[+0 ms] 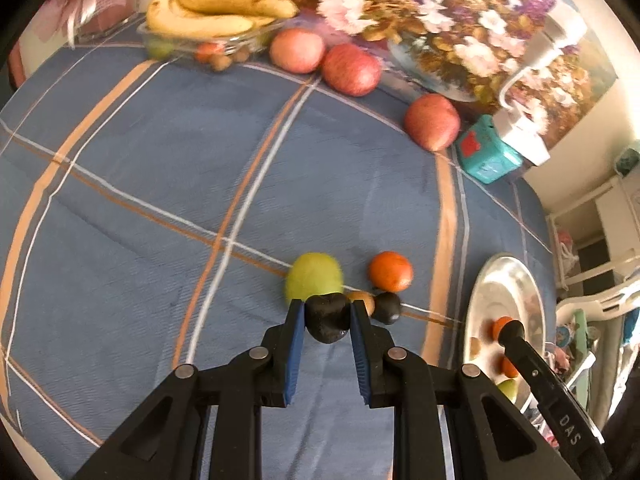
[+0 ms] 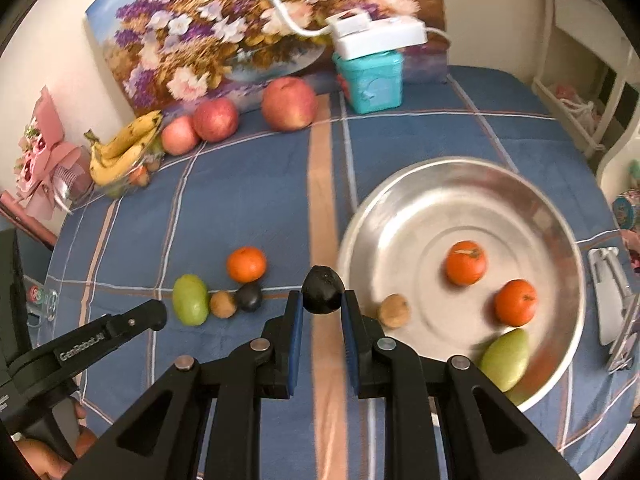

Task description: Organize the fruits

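Observation:
My left gripper is shut on a black fruit, held just above the blue plaid cloth. Behind it lie a green fruit, an orange, a small brown fruit and another black fruit. My right gripper is shut on a black fruit beside the left rim of the steel bowl. The bowl holds two oranges, a brown fruit and a green fruit. The loose group also shows in the right wrist view: green fruit, orange.
Three red apples line the back by a flower painting. A glass dish with bananas stands far left. A teal box carries a white power strip. A pink bouquet lies at the left.

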Available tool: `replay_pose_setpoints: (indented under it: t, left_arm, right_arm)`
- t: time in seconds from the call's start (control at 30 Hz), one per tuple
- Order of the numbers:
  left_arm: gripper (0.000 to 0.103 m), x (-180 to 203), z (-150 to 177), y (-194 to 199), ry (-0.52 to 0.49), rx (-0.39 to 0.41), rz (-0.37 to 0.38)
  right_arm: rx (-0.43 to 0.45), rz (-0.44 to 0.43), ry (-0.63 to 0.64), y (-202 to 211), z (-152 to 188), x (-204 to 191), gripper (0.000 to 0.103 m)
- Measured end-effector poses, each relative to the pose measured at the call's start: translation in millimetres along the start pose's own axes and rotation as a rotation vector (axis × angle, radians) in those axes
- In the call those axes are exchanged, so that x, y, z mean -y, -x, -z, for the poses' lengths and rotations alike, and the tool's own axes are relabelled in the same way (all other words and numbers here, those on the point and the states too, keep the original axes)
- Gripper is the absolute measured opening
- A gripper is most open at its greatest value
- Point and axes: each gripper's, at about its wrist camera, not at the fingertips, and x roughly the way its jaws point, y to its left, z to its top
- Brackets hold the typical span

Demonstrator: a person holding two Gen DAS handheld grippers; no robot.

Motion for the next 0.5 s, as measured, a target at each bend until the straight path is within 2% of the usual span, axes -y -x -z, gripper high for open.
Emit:
replay_pose_setpoints:
  t: [0.13, 0.23, 0.4, 0.5]
  left_arm:
    - [0.024, 26.8, 5.2, 1.2, -0.068, 0.008, 0.027]
    - [0.024, 52.1, 12.2, 0.5, -0.142, 0.007, 0.055]
    - [0.024, 104.2, 33.3, -8.3, -0.301, -0.014, 0.119]
    - [0.024, 131.5, 48.3, -17.1, -0.386, -0.026, 0.138]
  right_arm:
    - [0.017, 0.032, -0.043, 5.0, -4.4, 23.5, 0.02]
    - [0.02, 0.102, -0.083, 7.5, -6.7, 49.8, 0.02]
    - [0.025, 0.173, -0.178, 16.3, -9.7, 95.5, 0.02]
    - [0.026, 0.19, -0.205, 19.0, -11.6, 107.1, 0.02]
